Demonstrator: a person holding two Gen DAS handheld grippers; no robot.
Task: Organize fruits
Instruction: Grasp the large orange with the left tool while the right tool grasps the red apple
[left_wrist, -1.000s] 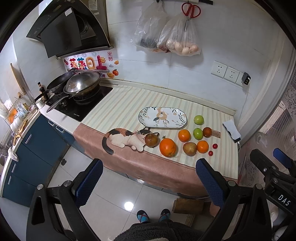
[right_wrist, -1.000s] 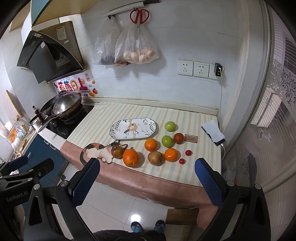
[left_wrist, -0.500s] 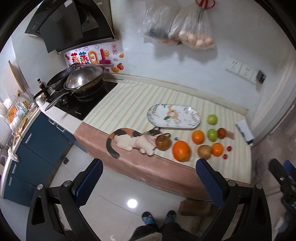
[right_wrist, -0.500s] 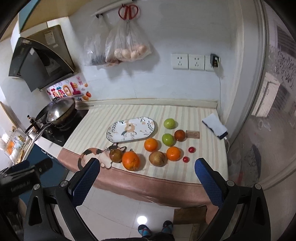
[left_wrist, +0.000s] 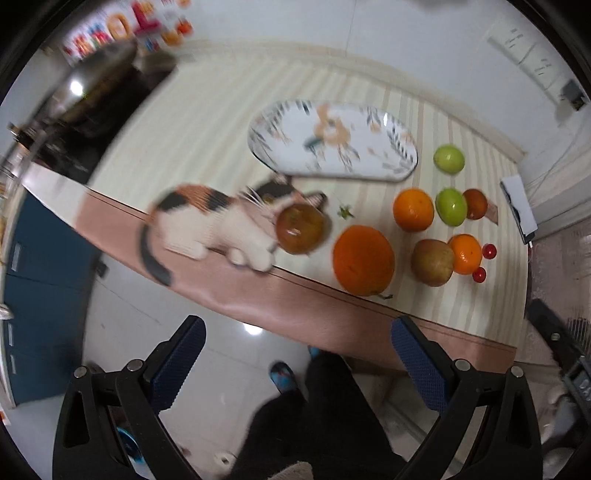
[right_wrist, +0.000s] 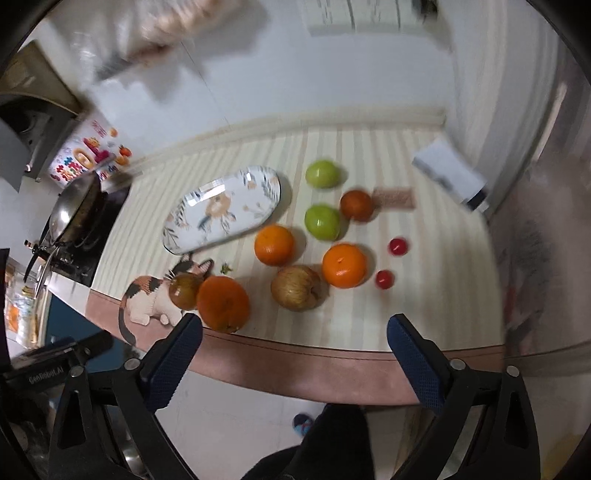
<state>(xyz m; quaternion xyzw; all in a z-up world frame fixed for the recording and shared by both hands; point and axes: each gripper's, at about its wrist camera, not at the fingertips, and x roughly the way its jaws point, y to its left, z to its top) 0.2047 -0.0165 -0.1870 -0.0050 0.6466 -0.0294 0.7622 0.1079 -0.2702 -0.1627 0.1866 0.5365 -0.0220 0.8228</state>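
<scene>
**Hand-held grippers spread before the fruit**

Left hand-held gripper (left_wrist: 297, 360) is held off the front edge of the counter (left_wrist: 207, 122), its 2 blue-padded fingers (left_wrist: 177, 363) wide apart and pinching nothing. Right hand-held gripper (right_wrist: 295, 354) is likewise spread and holds nothing, its fingers (right_wrist: 415, 363) at the counter's front edge.

Fruit on the striped cloth, counted: 3 oranges, with 1 big orange (right_wrist: 222, 303) at the front and 2 smaller ones (right_wrist: 274, 245) (right_wrist: 344, 265); 2 green apples (right_wrist: 322, 173) (right_wrist: 322, 222); 1 brown apple (right_wrist: 295, 288) touching the right-hand smaller orange; 1 dark round fruit (right_wrist: 185, 290) against the big orange; 1 small reddish-brown fruit (right_wrist: 356, 205) just beside the nearer green apple; 2 cherry tomatoes (right_wrist: 398, 246) (right_wrist: 384, 278) at the right.

1 oval plate (right_wrist: 221, 210) lies behind the fruit with no fruit on it. 1 calico cat toy (left_wrist: 207, 225) lies at the counter's front edge, touching the dark fruit. 1 pan (right_wrist: 75, 206) sits on the stove at the left.
</scene>
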